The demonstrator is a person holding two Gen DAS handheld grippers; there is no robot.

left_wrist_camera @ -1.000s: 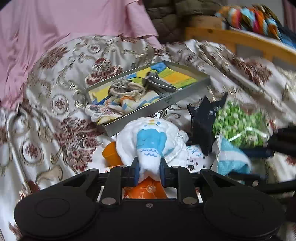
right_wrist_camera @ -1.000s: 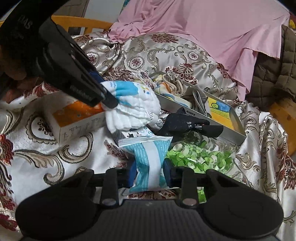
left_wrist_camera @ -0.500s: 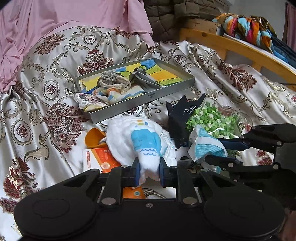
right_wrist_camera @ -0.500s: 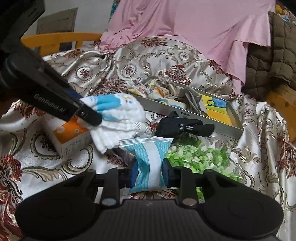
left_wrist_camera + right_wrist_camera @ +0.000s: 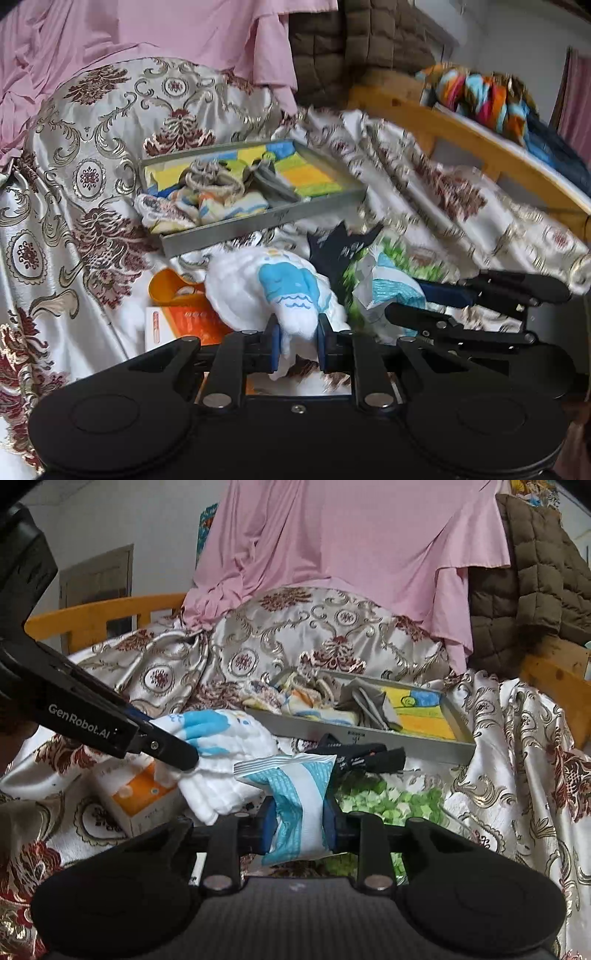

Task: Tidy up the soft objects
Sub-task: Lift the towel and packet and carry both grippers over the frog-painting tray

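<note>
A white quilted cloth (image 5: 255,295) with a blue whale print is hanging bunched, pinched at one edge, above an orange box. Just beside it a blue-and-white sealed packet (image 5: 299,797) is standing upright, squeezed at its middle. Behind, a grey tray (image 5: 369,734) is holding folded cloths.

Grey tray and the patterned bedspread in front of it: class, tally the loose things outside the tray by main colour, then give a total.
White cloth with blue print: 1
Blue-and-white packet: 1
Black fabric piece: 1
Green-and-white bag: 1
Orange-and-white box: 1
Orange cup: 1
Total: 6
</note>
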